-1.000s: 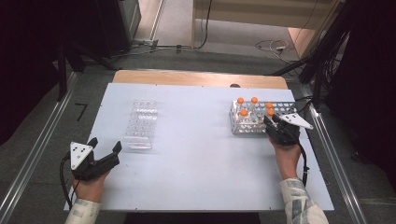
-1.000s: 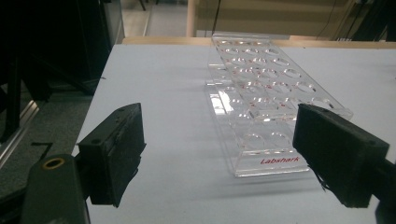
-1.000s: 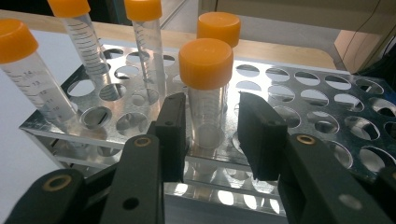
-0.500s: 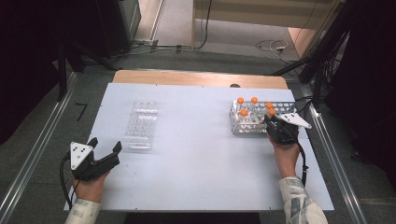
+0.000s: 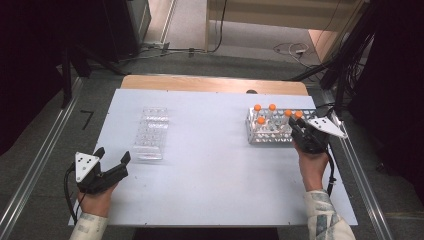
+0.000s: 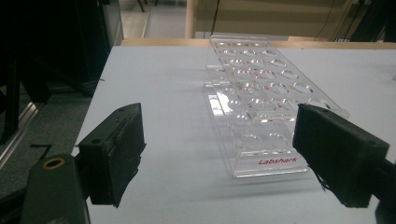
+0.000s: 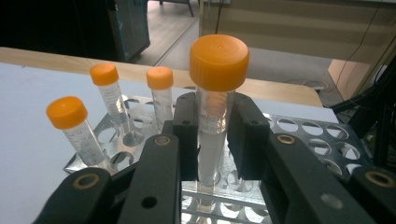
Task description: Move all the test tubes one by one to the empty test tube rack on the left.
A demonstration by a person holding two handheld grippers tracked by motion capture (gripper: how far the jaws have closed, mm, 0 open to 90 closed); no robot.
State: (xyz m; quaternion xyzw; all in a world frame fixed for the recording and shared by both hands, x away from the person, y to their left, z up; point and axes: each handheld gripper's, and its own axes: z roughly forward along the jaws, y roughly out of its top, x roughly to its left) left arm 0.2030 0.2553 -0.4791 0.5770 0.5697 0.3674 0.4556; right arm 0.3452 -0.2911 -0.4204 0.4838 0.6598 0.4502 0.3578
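Pale blue table, dark floor around. Right tongs have just closed and now pinch an orange-capped tube upright over the metal rack at the table's right; three more capped tubes stand in it. Left tongs spread wide, nothing between them, just near the clear acrylic rack at left.

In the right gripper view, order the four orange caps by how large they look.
1. Cap on the gripped tube: largest, though it is nearest the camera.
2. Cap on the left front tube.
3. and 4. Cap on the back left tube and cap on the back middle tube look alike, so I leave them unranked.
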